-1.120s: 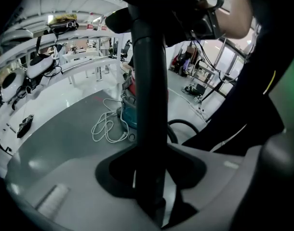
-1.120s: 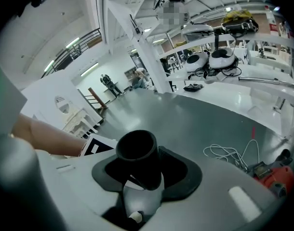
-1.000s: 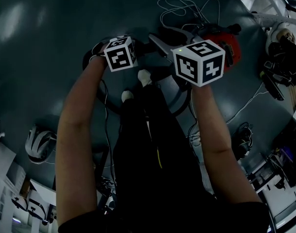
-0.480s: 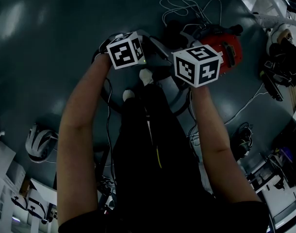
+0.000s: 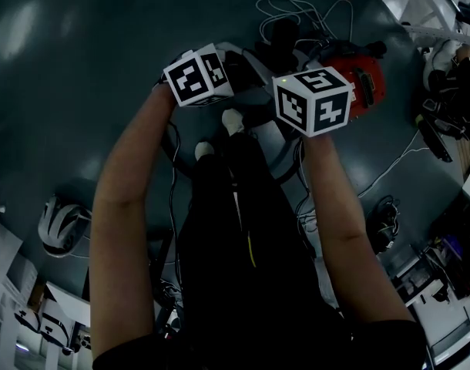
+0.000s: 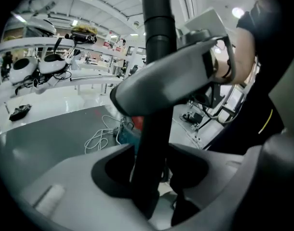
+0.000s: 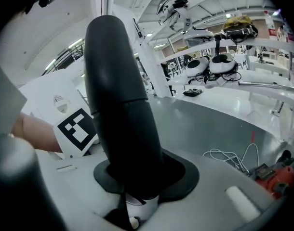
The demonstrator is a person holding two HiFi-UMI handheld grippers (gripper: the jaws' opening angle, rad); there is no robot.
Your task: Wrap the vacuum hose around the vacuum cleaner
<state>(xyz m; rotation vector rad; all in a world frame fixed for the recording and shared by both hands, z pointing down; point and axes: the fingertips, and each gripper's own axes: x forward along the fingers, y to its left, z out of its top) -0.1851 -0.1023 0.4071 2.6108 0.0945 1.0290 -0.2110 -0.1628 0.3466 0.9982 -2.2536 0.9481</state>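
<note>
A: Left gripper (image 6: 149, 177)?
B: Its fingers (image 6: 74, 177) have just been opening. They stand spread, and the black hose (image 6: 159, 28) runs loose between them, crossed by a grey handle (image 6: 176, 73).
A: Right gripper (image 7: 137, 186)?
B: Its fingers (image 7: 219, 177) have just been closing and pinch a thicker stretch of hose.
A: Vacuum cleaner (image 5: 364, 79)?
B: Red, on the floor (image 5: 81, 91), just beyond the right gripper.

Red vacuum cleaner (image 5: 364, 74), black hose (image 7: 120, 119), black-and-white marker cubes (image 5: 312, 100), dark grey floor (image 5: 65, 91), white cable (image 5: 285, 10).
</note>
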